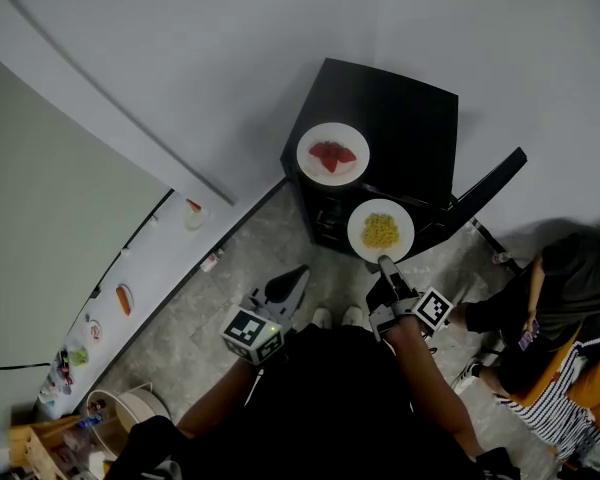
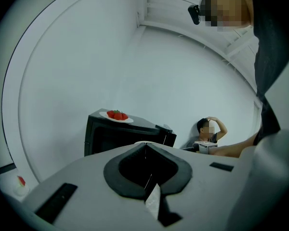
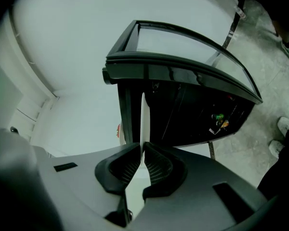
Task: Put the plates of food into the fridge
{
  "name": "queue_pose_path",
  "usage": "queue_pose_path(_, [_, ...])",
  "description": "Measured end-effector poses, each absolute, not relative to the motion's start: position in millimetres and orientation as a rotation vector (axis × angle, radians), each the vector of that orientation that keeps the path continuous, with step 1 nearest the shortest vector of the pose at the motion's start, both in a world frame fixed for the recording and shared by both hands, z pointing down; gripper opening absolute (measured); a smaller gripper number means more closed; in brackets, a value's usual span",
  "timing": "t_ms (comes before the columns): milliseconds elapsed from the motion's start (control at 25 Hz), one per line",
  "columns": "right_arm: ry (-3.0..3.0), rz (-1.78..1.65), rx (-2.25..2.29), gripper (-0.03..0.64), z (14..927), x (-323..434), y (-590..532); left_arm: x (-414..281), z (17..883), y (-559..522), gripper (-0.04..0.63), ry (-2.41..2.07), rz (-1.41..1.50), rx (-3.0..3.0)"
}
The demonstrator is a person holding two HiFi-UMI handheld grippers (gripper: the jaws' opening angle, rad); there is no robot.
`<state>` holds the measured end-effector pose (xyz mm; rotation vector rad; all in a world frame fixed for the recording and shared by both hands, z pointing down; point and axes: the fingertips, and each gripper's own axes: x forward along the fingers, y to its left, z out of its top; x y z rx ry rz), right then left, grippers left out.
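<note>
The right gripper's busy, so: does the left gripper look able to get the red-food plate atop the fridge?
Probably yes: the left gripper is empty, and nothing stands between it and the red-food plate.

A low black fridge (image 1: 410, 118) stands on the grey speckled floor (image 1: 250, 258), close against the white wall (image 1: 180, 58), with its door (image 1: 490, 183) swung open. On its flat top, near the left front corner in the head view, lies one white plate (image 1: 332, 130) bearing red food (image 1: 331, 155), perhaps strawberries.
</note>
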<state>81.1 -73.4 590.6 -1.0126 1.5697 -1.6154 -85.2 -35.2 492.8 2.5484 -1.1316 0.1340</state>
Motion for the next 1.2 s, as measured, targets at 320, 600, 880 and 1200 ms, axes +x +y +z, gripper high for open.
queue_pose_path(320, [1.495,-1.608,-1.071,0.043,628,95,-94,-82,499,-45,0.025,-1.128,0.157,2.544])
queue_pose_path(600, [1.46,-1.625,-1.094,0.043,645,97,-112,-78,498,-57,0.023,-1.138,0.164,2.544])
queue_pose_path(880, [1.426,-1.601,-1.128,0.043,655,102,-133,-74,499,-71,0.025,-1.133,0.169,2.545])
queue_pose_path(1200, [1.373,-1.606,-1.174,0.043,671,107,-148,-71,497,-79,0.025,-1.116,0.172,2.562])
